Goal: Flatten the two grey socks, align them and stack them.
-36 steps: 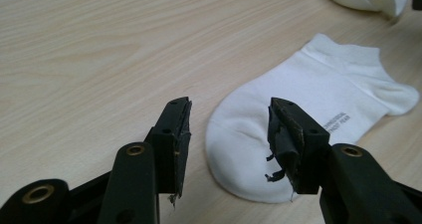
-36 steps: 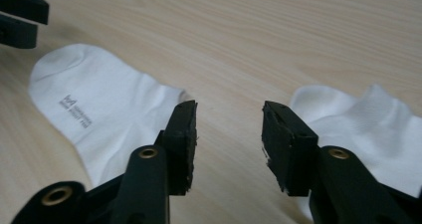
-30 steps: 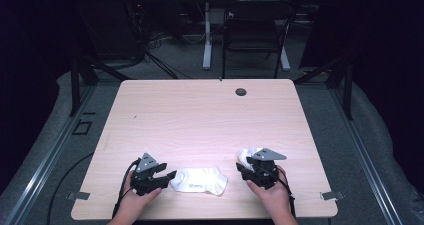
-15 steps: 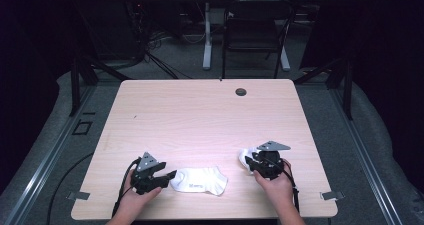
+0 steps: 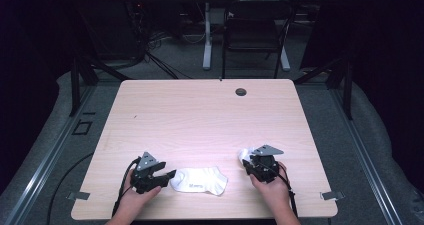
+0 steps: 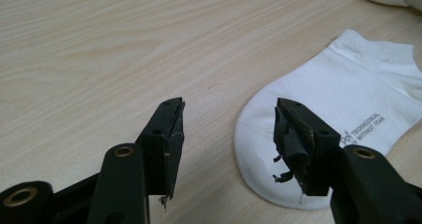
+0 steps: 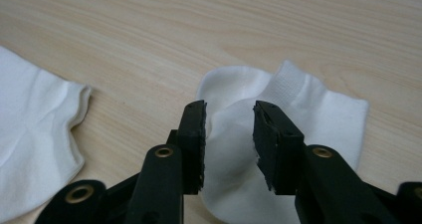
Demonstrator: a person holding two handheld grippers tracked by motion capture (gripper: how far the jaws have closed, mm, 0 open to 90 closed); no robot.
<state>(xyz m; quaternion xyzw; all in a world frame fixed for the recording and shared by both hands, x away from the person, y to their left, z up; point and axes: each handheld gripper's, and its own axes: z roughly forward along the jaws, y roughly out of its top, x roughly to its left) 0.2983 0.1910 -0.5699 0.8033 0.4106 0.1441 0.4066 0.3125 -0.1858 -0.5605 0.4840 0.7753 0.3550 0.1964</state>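
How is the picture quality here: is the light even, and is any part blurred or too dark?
High view: the table is evenly lit, the room behind very dark. Left gripper view: the printed sock is sharp, and the near jaws are slightly soft. Right gripper view: the crumpled sock is clear, with soft shadows and no glare.

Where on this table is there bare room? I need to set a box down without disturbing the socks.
The wide stretch of table between the round hole at the far edge and the socks is bare. The near edge is crowded: left gripper, flat sock, right gripper, bunched sock.
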